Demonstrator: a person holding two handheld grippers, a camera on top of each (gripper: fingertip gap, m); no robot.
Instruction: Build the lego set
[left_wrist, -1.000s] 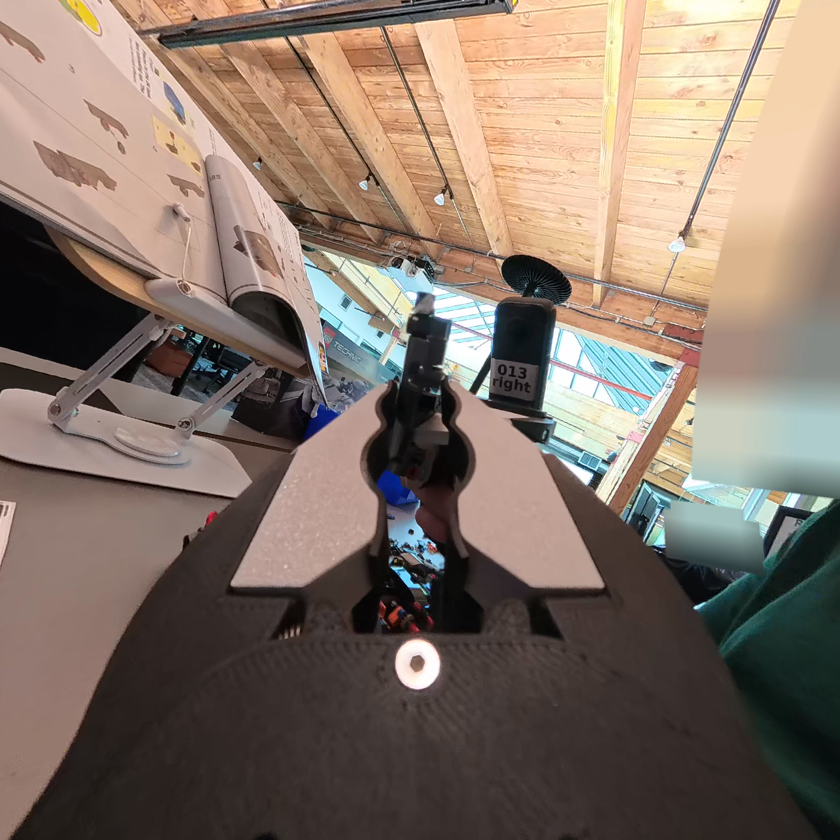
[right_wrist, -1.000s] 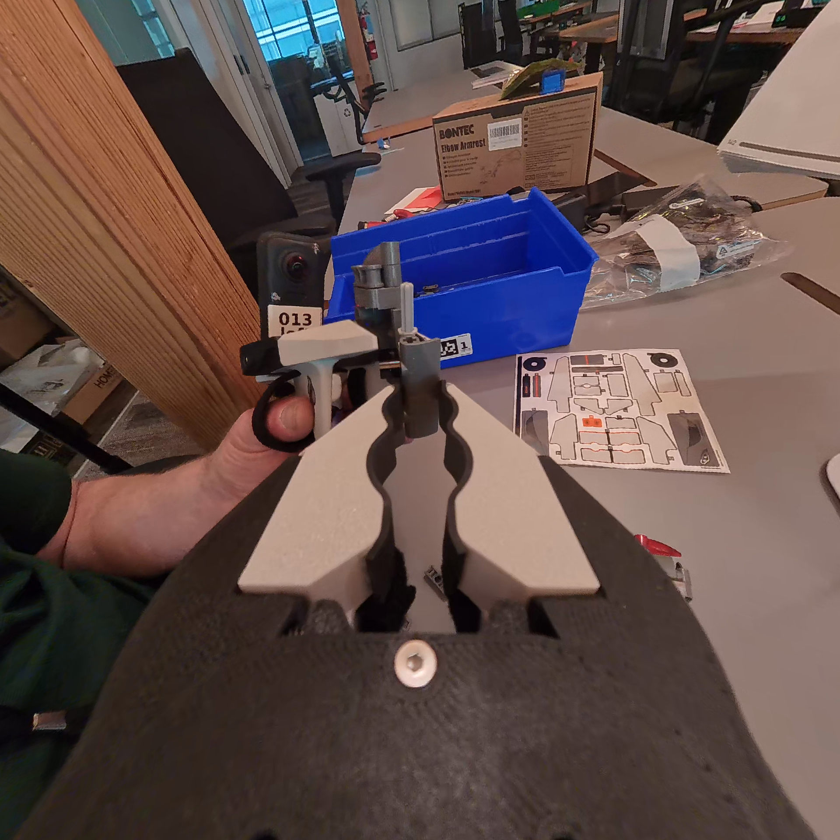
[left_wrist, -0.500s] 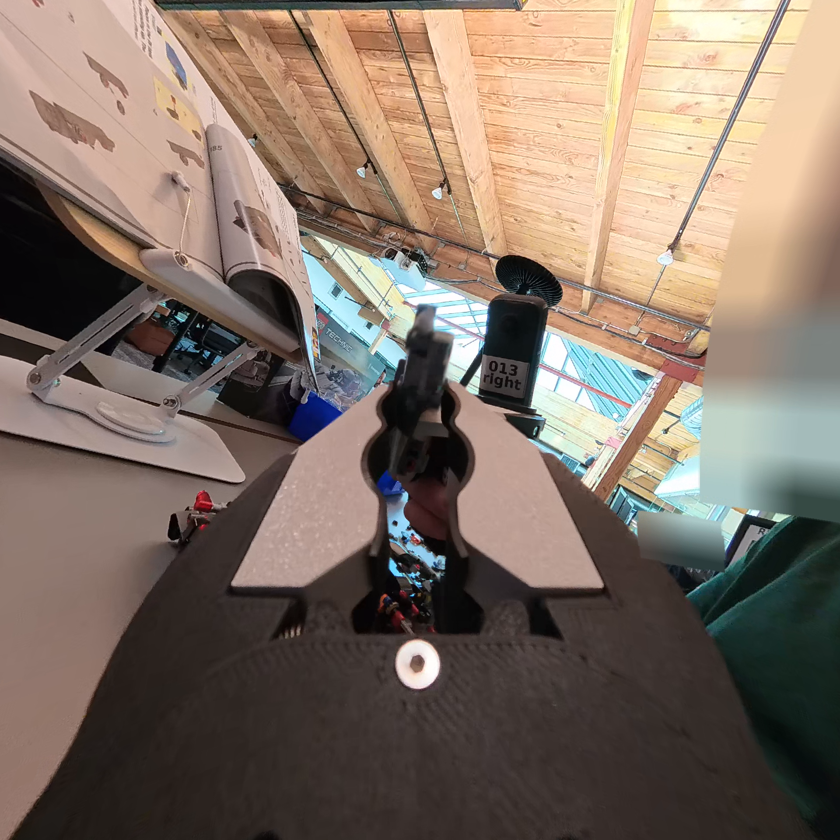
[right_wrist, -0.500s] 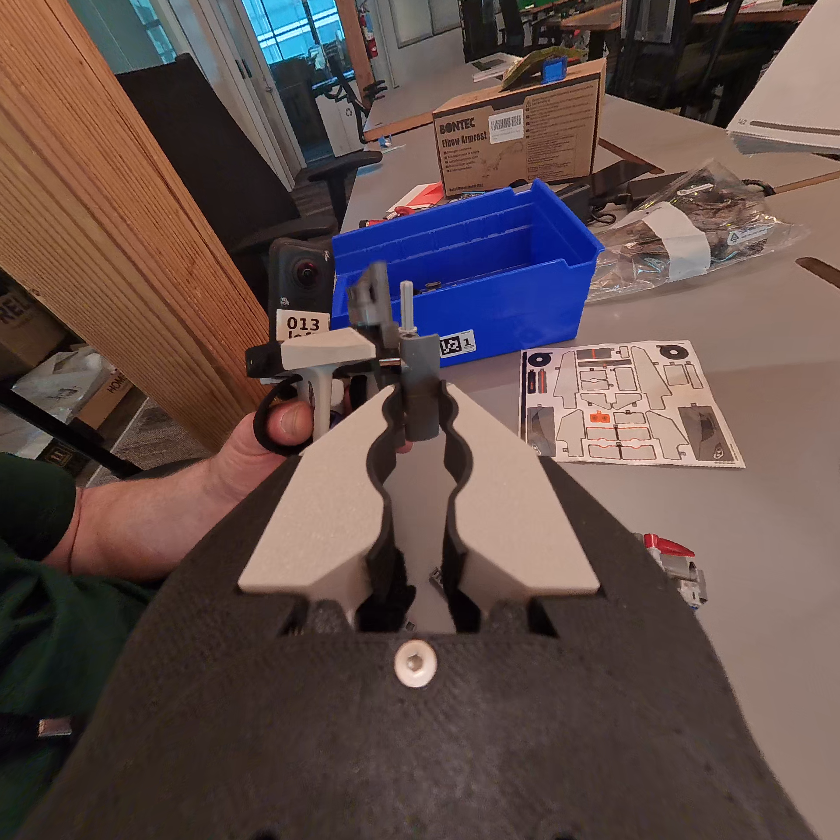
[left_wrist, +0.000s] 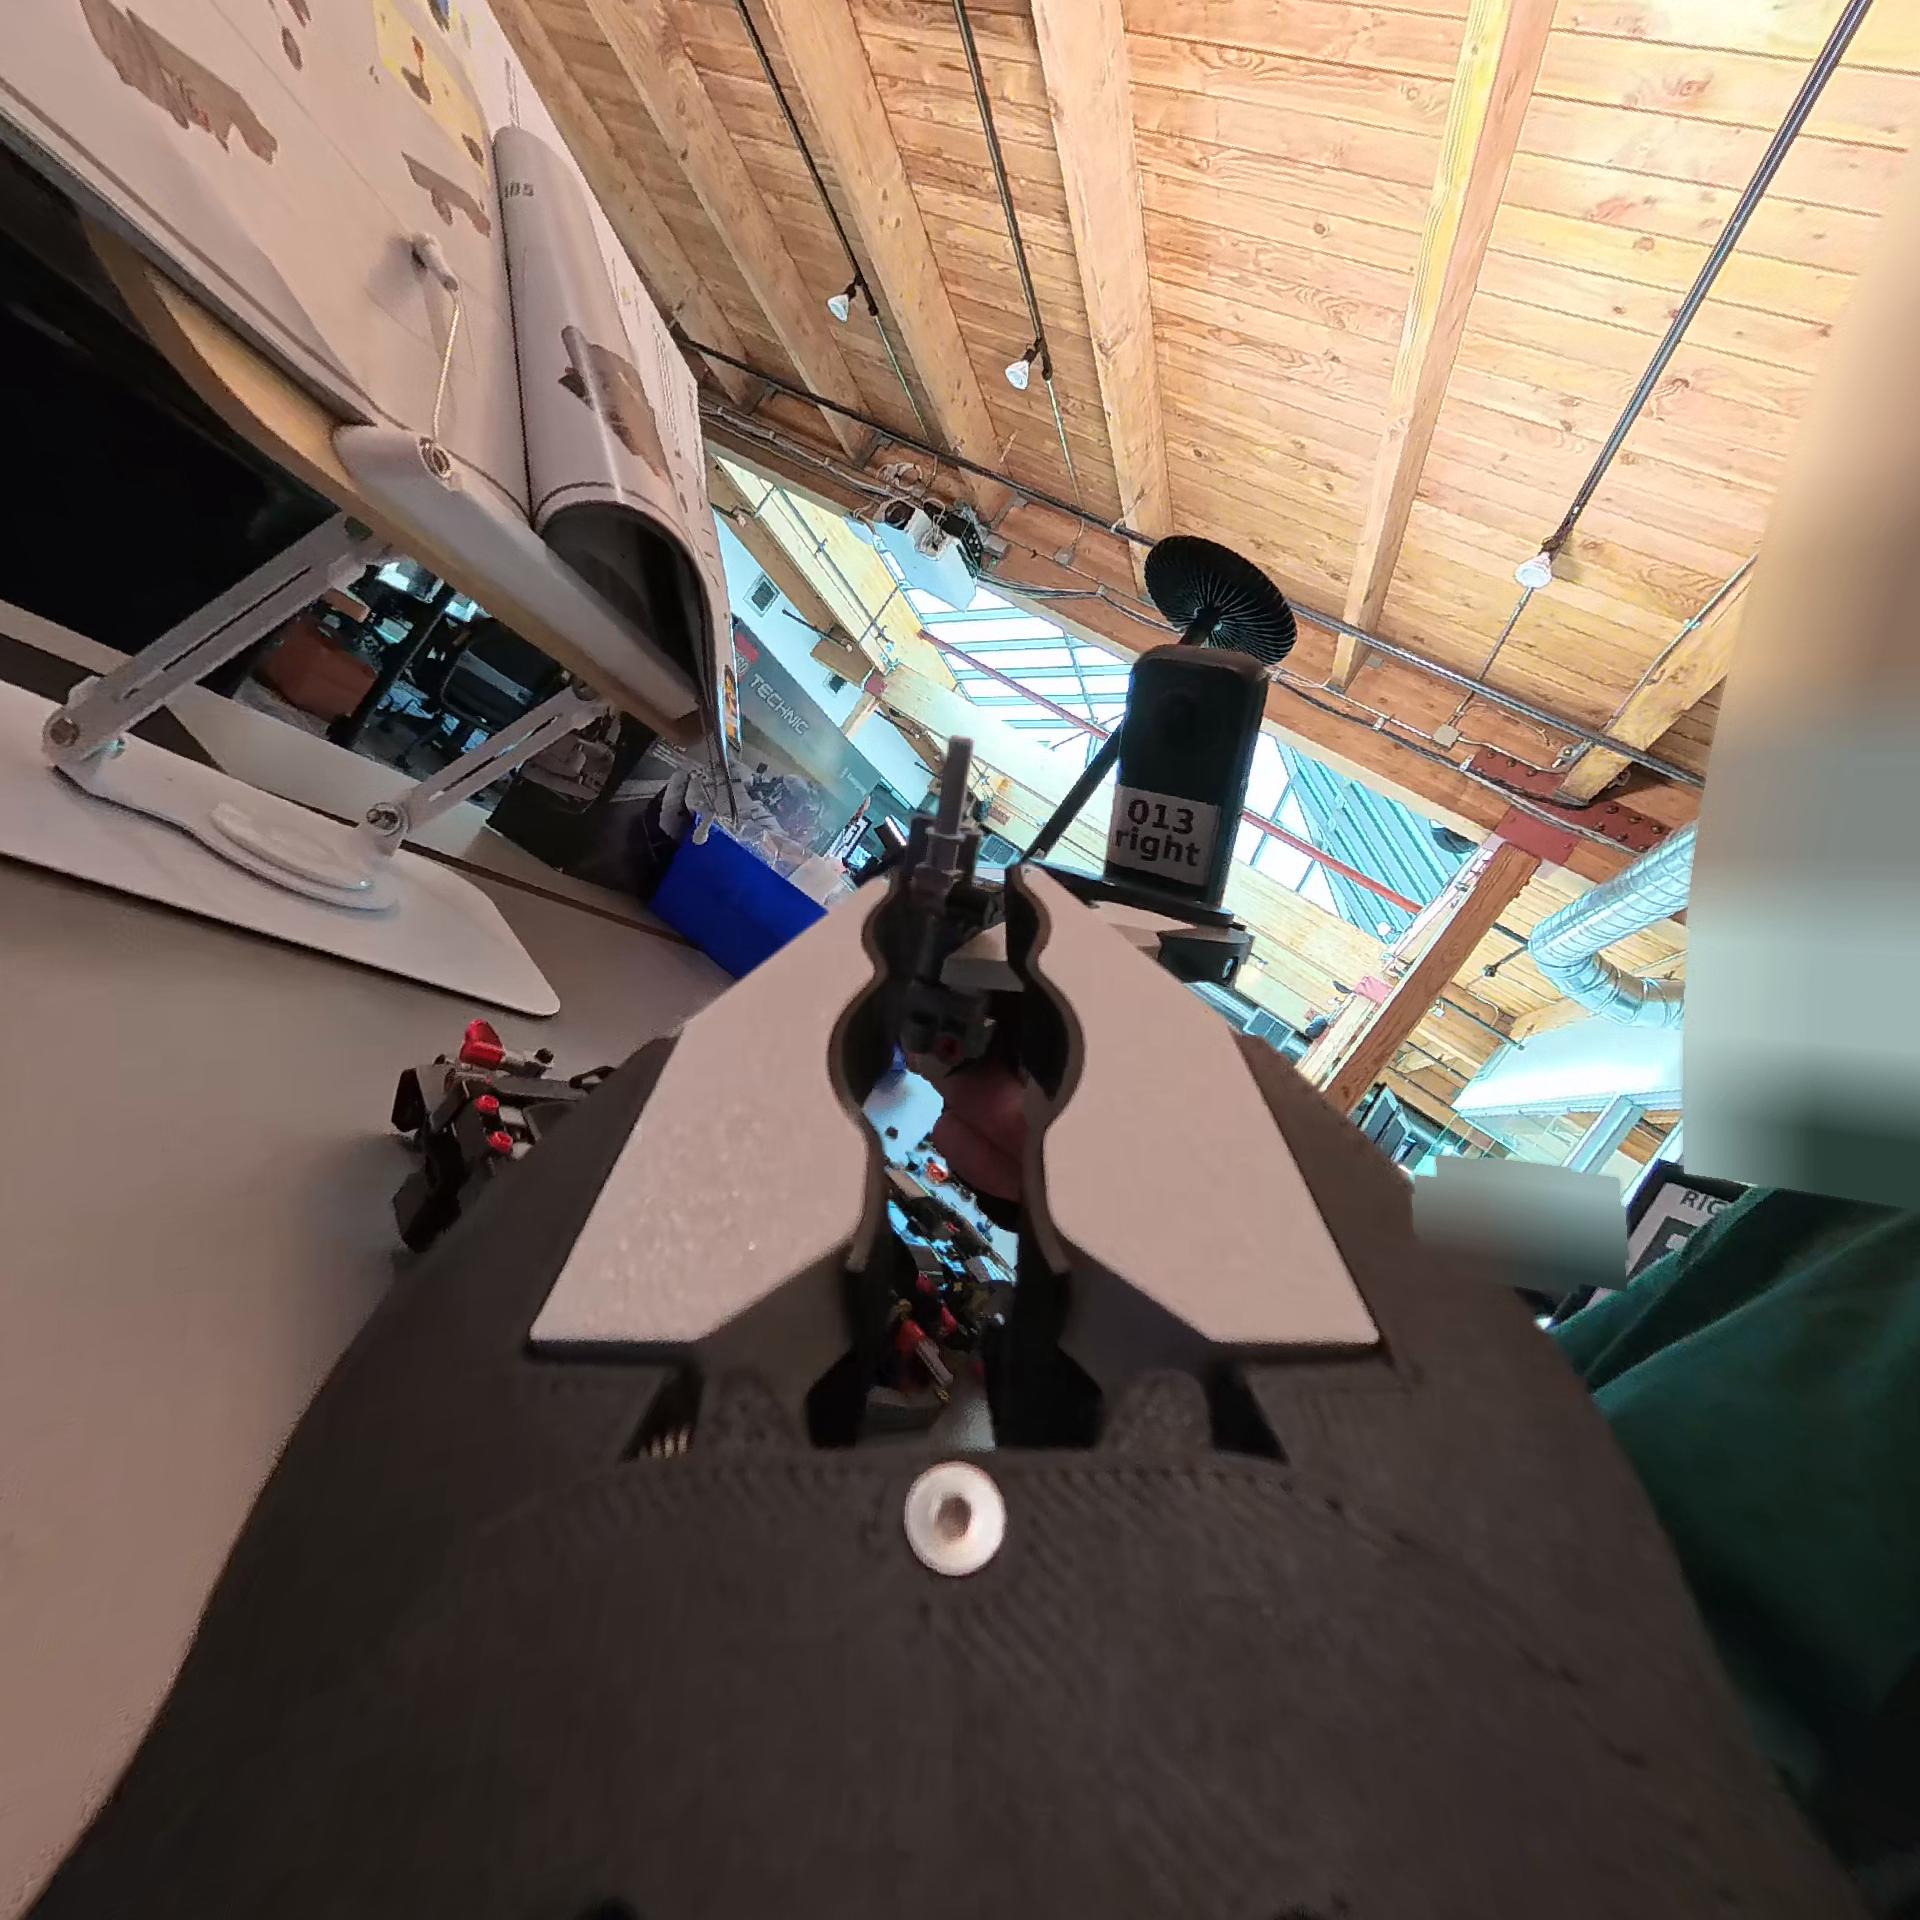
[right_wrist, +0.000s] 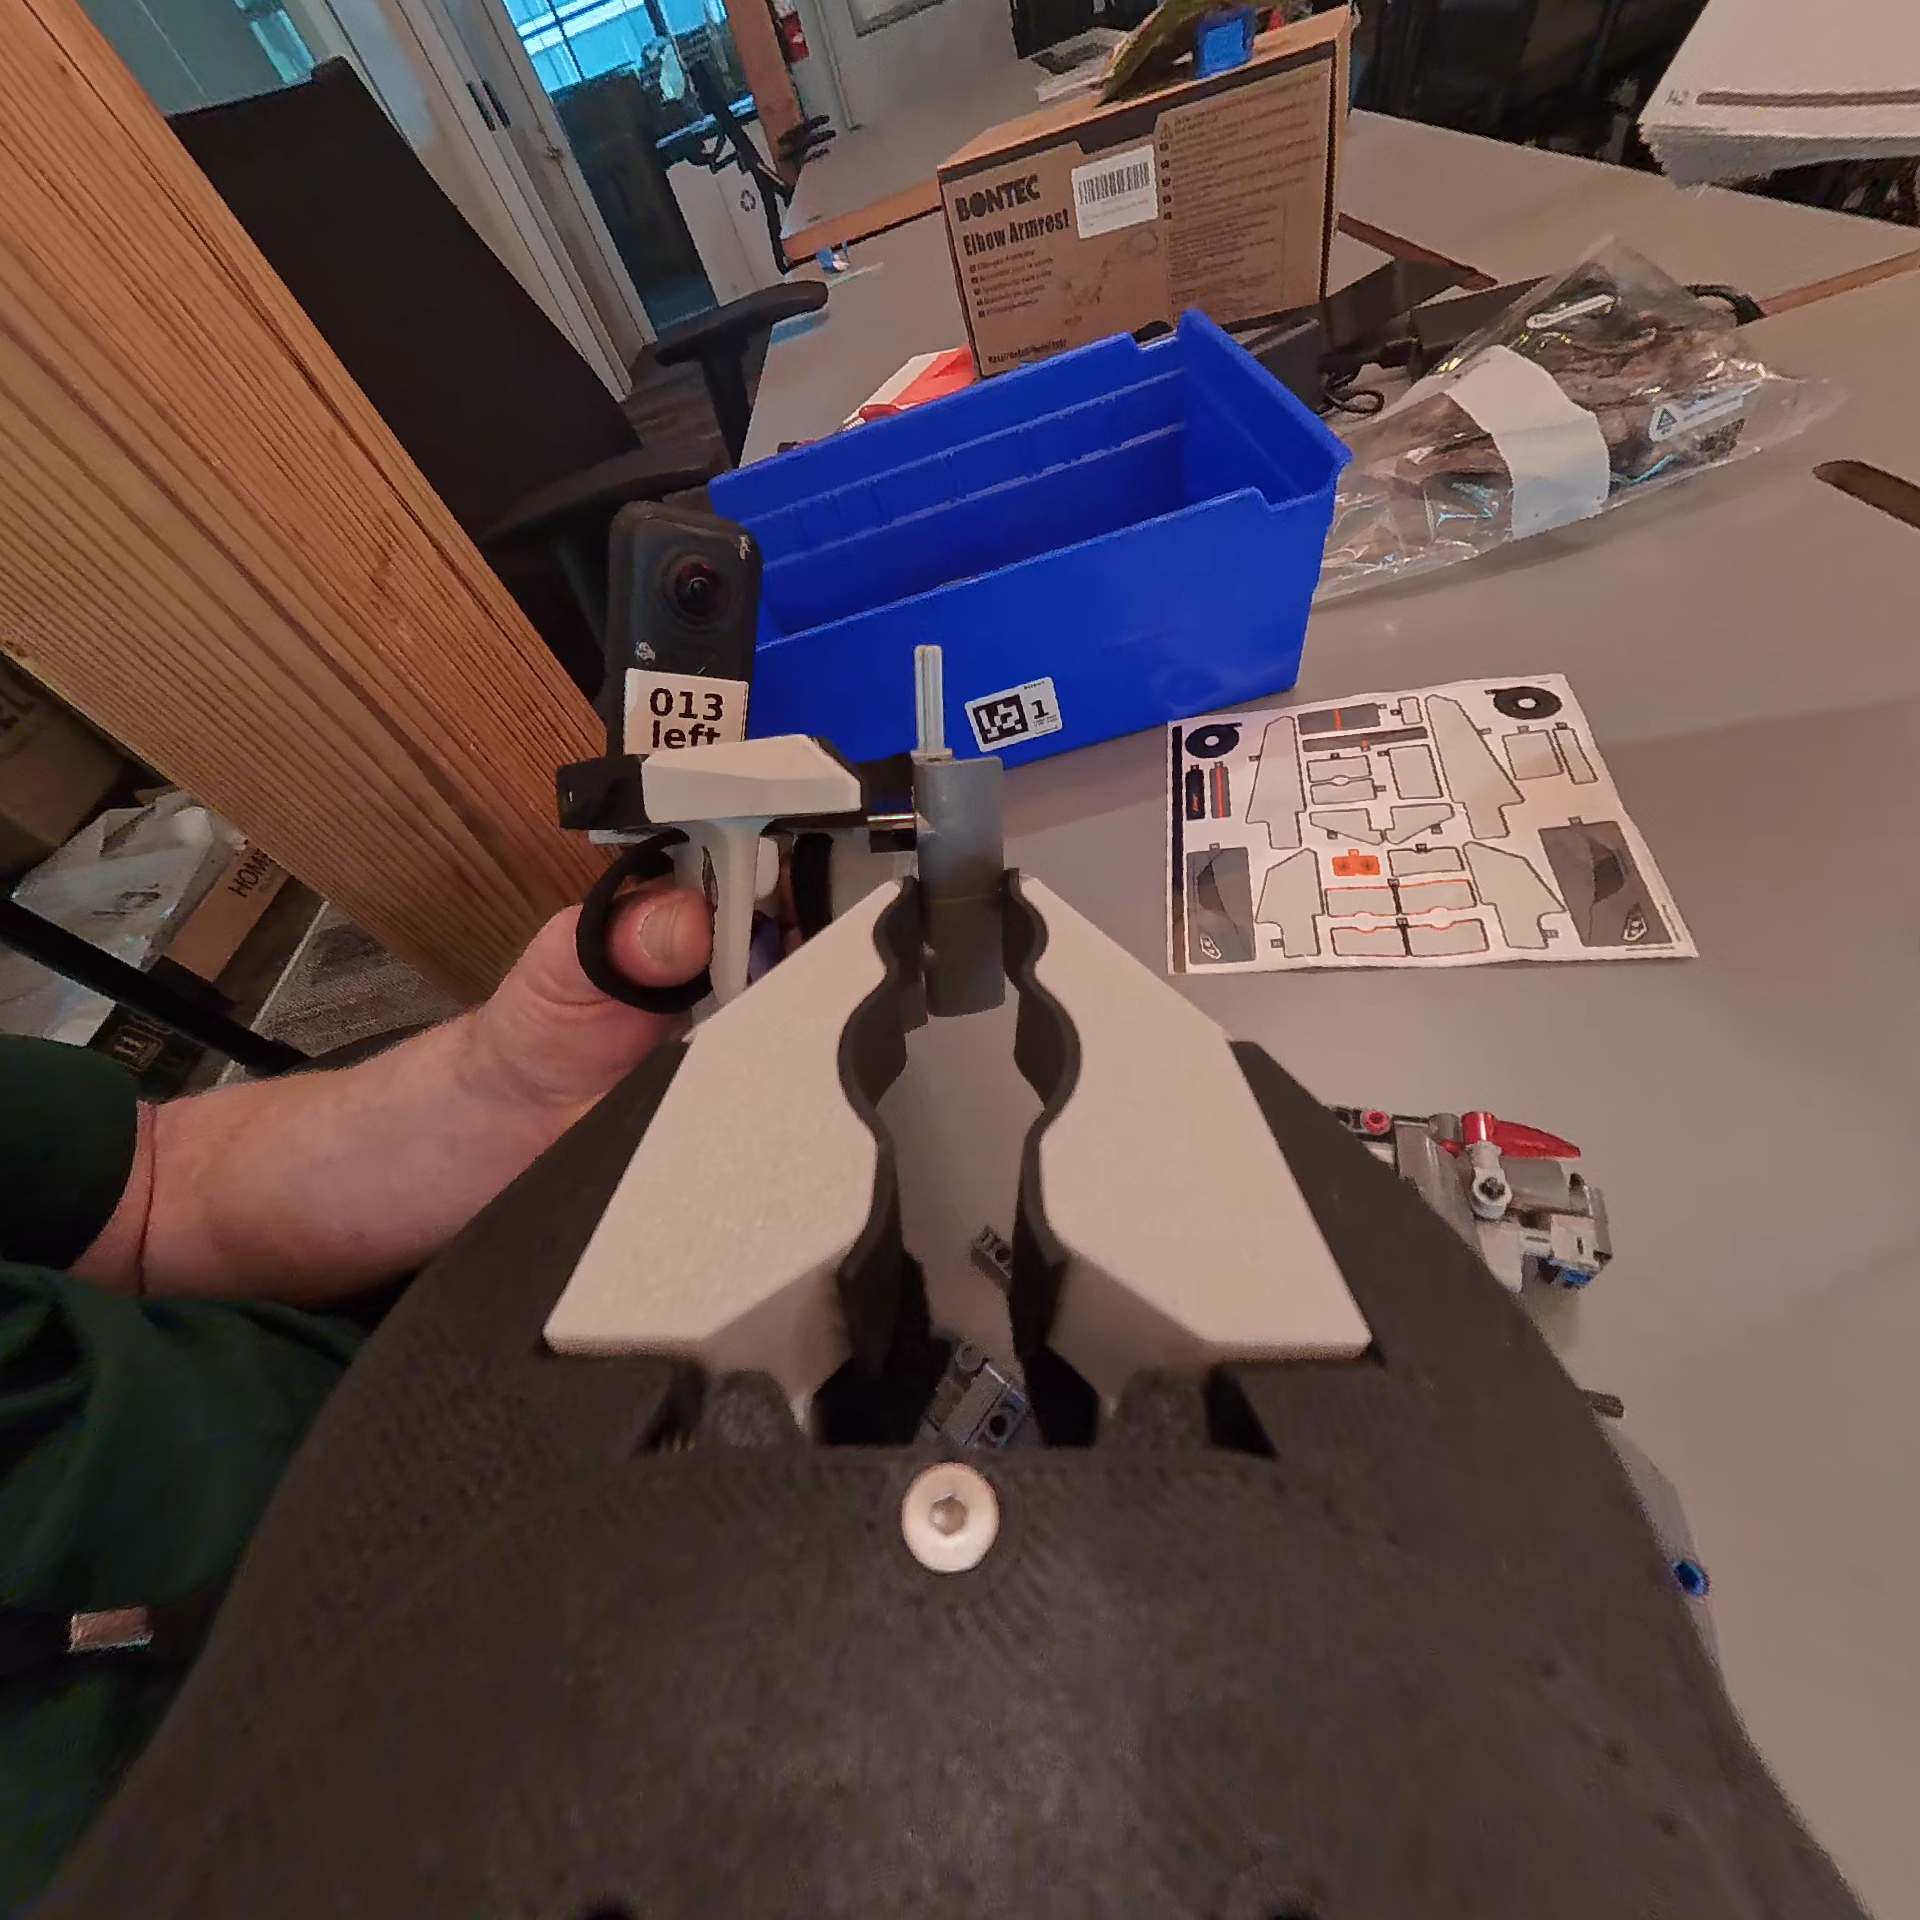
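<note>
My right gripper is shut on a grey cylindrical lego piece with a thin light axle standing up from it. My left gripper comes in from the left, level, with its tips against that piece. In the left wrist view my left gripper is shut on a dark grey lego piece, and the axle rises just beyond it. How the two pieces meet is hidden. A part-built lego model lies on the table to the right; it also shows in the left wrist view.
A sticker sheet, a blue bin, a cardboard box and a plastic bag of parts lie beyond. Small loose pieces sit under my right gripper. An instruction booklet rests on a white stand. A wooden post stands left. Left and right tips are no more than a few centimetres apart.
My left gripper has tipped down to level and closed in on the right gripper's piece. Its dark piece no longer sticks up beside the axle. Both grippers stay shut.
</note>
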